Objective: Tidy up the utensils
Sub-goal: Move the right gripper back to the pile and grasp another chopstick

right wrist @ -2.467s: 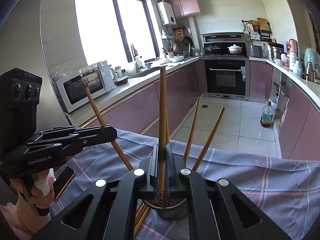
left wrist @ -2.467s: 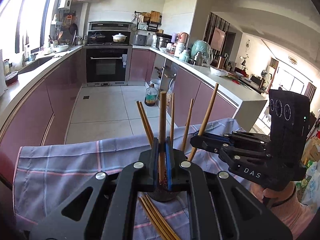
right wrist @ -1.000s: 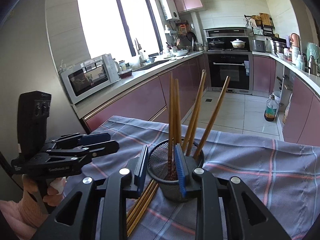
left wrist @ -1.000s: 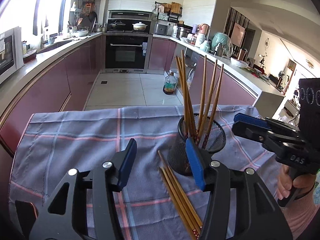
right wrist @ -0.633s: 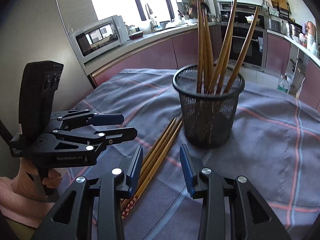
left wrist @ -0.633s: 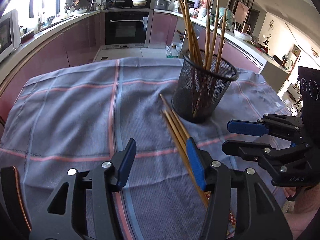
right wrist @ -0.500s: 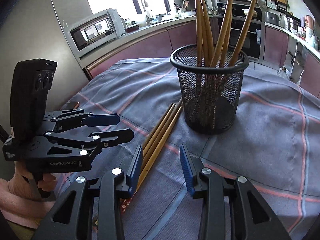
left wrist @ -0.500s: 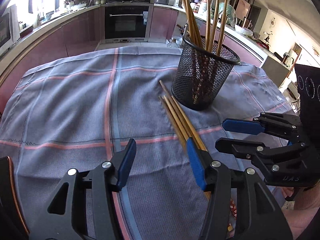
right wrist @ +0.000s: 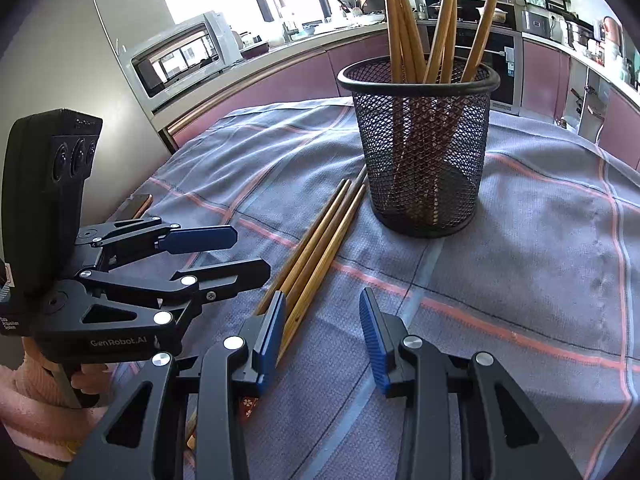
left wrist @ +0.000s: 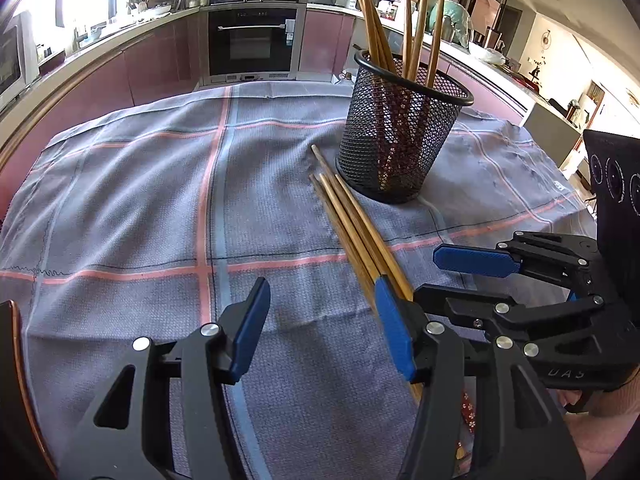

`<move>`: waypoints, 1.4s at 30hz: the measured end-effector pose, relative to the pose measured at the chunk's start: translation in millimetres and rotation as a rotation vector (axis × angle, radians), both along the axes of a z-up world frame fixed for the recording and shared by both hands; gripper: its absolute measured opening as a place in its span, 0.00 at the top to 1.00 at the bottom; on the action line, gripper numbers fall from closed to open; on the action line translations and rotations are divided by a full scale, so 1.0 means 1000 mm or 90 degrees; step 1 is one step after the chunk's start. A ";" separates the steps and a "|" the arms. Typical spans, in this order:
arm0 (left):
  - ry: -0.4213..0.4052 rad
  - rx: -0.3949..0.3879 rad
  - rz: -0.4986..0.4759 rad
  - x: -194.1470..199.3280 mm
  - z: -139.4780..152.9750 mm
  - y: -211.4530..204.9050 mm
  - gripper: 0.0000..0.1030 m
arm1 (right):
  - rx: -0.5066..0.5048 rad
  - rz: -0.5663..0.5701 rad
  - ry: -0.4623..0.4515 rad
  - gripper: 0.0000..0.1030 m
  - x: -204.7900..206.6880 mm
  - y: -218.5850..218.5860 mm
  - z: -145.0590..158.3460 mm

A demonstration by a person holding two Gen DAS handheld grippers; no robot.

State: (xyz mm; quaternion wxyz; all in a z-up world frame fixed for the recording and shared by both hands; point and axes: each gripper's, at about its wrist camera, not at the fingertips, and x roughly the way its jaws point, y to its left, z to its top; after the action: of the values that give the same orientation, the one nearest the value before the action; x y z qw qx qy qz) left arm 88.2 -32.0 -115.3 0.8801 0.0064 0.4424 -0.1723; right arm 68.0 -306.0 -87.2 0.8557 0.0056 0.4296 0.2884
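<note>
A black mesh holder (left wrist: 402, 136) stands on the checked cloth with several wooden chopsticks upright in it; it also shows in the right wrist view (right wrist: 424, 152). Loose chopsticks (left wrist: 352, 220) lie flat on the cloth in front of the holder, also in the right wrist view (right wrist: 320, 248). My left gripper (left wrist: 324, 328) is open and empty, low over the cloth, its right finger over the chopsticks' near ends. My right gripper (right wrist: 322, 332) is open and empty, just right of the loose chopsticks. Each gripper appears in the other's view, the right one (left wrist: 460, 280) and the left one (right wrist: 236, 252).
The grey cloth (left wrist: 140, 200) with pink lines covers the table. A phone (right wrist: 136, 206) lies at the cloth's left edge. Kitchen counters, an oven and a microwave (right wrist: 180, 56) stand behind the table.
Both grippers let go of chopsticks in the holder, opened, pulled back and dropped low over the cloth near the loose chopsticks.
</note>
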 end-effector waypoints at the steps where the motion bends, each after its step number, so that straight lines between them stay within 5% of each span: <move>1: -0.001 0.002 0.001 0.000 0.000 0.000 0.47 | -0.001 0.002 0.000 0.65 0.000 0.001 0.000; 27: 0.005 0.023 -0.023 0.009 -0.007 -0.012 0.45 | -0.051 -0.017 -0.014 0.66 -0.001 0.004 -0.003; 42: 0.019 0.013 -0.015 0.015 -0.007 0.000 0.63 | -0.063 -0.013 -0.019 0.69 0.005 0.008 -0.004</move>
State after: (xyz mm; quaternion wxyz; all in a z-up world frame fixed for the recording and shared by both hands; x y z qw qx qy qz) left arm 102.8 -31.6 -121.9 0.8711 0.0177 0.4573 -0.1783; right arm 73.3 -297.6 -90.8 0.8640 -0.0363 0.4306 0.2583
